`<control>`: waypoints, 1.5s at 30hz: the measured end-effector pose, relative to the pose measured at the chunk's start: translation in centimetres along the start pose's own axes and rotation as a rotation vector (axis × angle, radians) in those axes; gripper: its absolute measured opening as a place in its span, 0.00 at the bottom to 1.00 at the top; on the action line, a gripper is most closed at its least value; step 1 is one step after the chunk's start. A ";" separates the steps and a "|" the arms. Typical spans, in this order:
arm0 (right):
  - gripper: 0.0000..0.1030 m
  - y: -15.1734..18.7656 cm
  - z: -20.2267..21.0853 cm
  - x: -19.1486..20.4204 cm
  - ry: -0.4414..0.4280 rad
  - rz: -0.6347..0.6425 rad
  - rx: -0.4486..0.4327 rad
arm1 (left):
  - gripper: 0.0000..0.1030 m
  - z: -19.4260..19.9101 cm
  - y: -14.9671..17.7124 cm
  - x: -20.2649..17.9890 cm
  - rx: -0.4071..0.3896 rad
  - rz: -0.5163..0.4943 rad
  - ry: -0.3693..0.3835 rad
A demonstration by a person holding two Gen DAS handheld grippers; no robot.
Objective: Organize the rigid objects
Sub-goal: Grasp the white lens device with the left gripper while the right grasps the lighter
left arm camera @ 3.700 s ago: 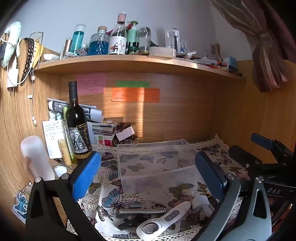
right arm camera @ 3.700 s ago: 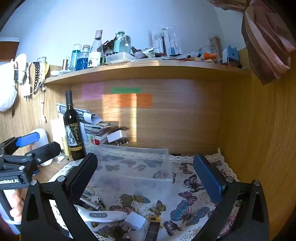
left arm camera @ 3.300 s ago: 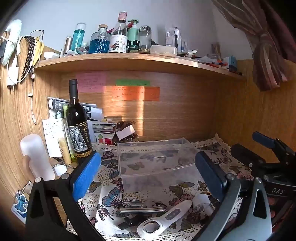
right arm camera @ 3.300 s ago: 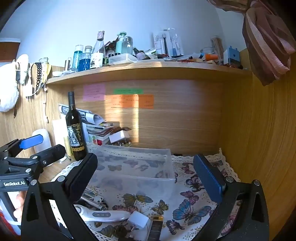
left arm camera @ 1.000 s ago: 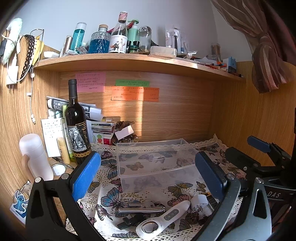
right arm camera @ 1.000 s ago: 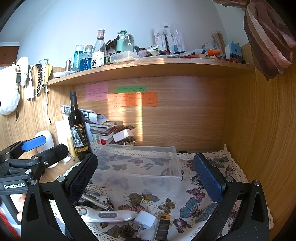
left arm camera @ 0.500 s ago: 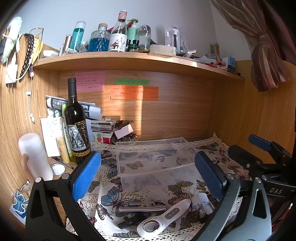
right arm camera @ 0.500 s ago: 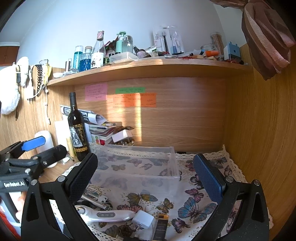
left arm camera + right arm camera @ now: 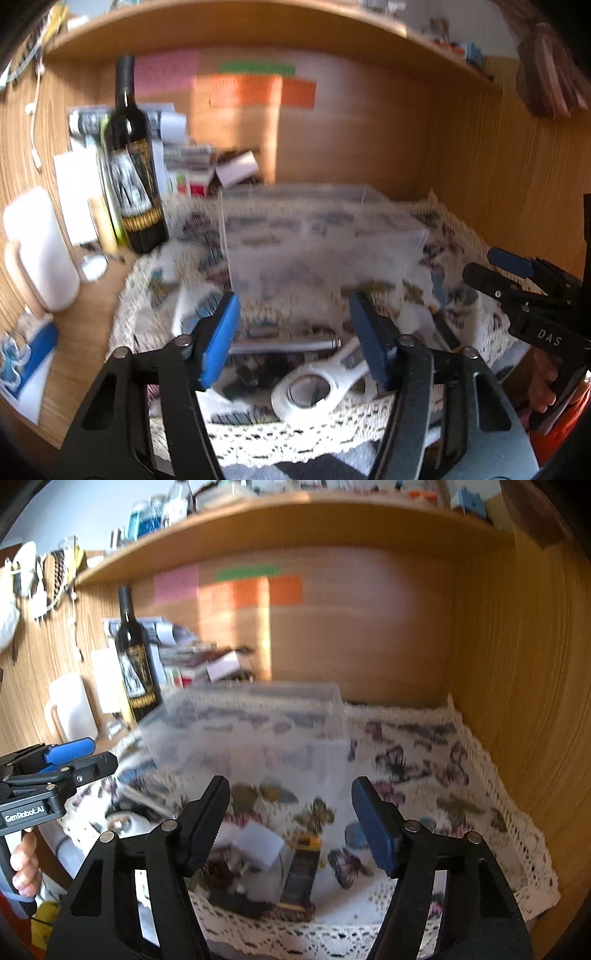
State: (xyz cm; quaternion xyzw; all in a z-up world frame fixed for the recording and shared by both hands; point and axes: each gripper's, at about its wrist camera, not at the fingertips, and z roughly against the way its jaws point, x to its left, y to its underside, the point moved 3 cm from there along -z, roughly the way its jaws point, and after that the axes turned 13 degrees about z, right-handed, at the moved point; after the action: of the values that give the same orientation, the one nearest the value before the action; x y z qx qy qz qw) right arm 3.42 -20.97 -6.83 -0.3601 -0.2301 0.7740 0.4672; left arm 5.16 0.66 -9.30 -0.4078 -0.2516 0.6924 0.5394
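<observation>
A clear plastic box (image 9: 317, 236) stands on a butterfly-print cloth (image 9: 450, 266). Small rigid items lie in front of it: a white handled tool (image 9: 321, 384), a metal clip-like piece (image 9: 284, 345) and dark bits. The right wrist view shows the box (image 9: 251, 731), a white cube (image 9: 260, 847) and a black-and-gold bar (image 9: 301, 877). My left gripper (image 9: 295, 332) is open and empty, tilted down above the white tool. My right gripper (image 9: 290, 818) is open and empty above the cube and bar. Both views are blurred.
A dark wine bottle (image 9: 135, 173), a white bottle (image 9: 40, 251) and stacked papers and boxes (image 9: 192, 170) stand at the left and back. A wooden wall (image 9: 517, 664) closes the right side. A shelf (image 9: 295, 513) with bottles runs overhead.
Both grippers have tilted down and moved in toward the items in front of the box. Both jaw gaps have narrowed but stay open.
</observation>
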 end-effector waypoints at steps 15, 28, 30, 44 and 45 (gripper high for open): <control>0.59 4.4 -2.6 0.0 -0.061 -0.027 0.167 | 0.58 -3.4 5.0 -1.0 0.141 -0.040 0.009; 0.34 6.1 -5.0 -0.1 -0.072 -0.037 0.243 | 0.52 -4.6 6.5 -0.9 0.206 -0.043 0.027; 0.29 6.1 -5.2 -0.1 -0.073 -0.036 0.236 | 0.47 -4.7 6.6 -1.1 0.198 -0.042 0.043; 0.21 4.9 -4.0 -0.6 -0.049 -0.041 0.173 | 0.41 -2.0 3.9 -2.0 0.111 -0.077 0.084; 0.21 4.6 -3.8 -0.7 -0.045 -0.040 0.162 | 0.41 -1.9 3.7 -2.1 0.104 -0.080 0.082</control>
State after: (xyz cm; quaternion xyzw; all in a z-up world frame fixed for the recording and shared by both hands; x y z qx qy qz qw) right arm 4.03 -23.62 -12.16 -0.2991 -0.1844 0.7884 0.5049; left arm 4.94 -2.54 -12.61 -0.3970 -0.2091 0.6650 0.5970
